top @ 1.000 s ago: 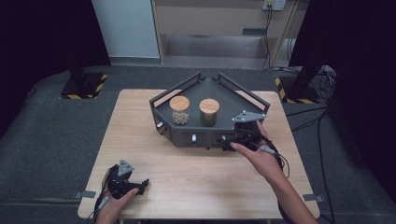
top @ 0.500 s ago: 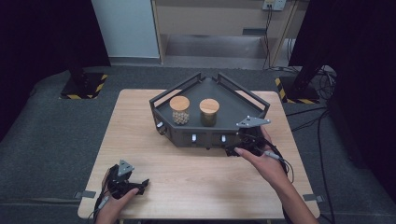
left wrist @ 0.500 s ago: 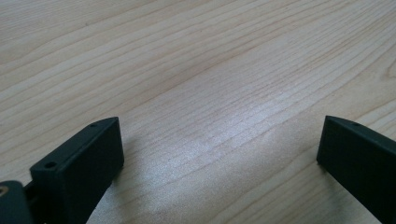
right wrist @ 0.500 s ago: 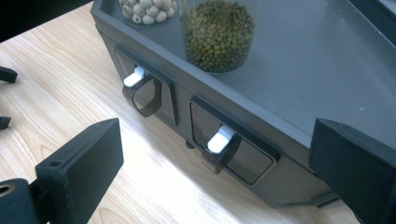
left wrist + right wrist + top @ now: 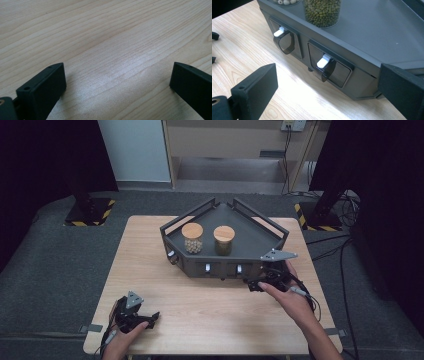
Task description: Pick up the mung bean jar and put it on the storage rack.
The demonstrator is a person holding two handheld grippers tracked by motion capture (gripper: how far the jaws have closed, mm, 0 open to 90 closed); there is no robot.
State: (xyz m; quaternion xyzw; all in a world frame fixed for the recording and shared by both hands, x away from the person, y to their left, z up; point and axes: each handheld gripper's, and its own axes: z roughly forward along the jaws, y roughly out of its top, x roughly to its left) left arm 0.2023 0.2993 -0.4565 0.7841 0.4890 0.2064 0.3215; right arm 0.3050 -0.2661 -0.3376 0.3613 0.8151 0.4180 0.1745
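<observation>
Right gripper (image 5: 261,281) at near right front of dark dispenser tray (image 5: 260,236), jaws spread wide, grasping nothing; aimed at right white lever (image 5: 323,61) over its smoky spout, presumably to press it. Green-bean jar (image 5: 223,240) and pale-bean jar (image 5: 192,237) upright on tray deck, side by side. Left gripper (image 5: 135,316) parked at near left on wooden table (image 5: 210,305), jaws apart, empty, likely clear of the work.

My left gripper (image 5: 134,312) rests low at the near left, jaws spread wide. My right gripper (image 5: 265,281) sits forward on an outstretched forearm, jaws wide apart, holding nothing.
</observation>
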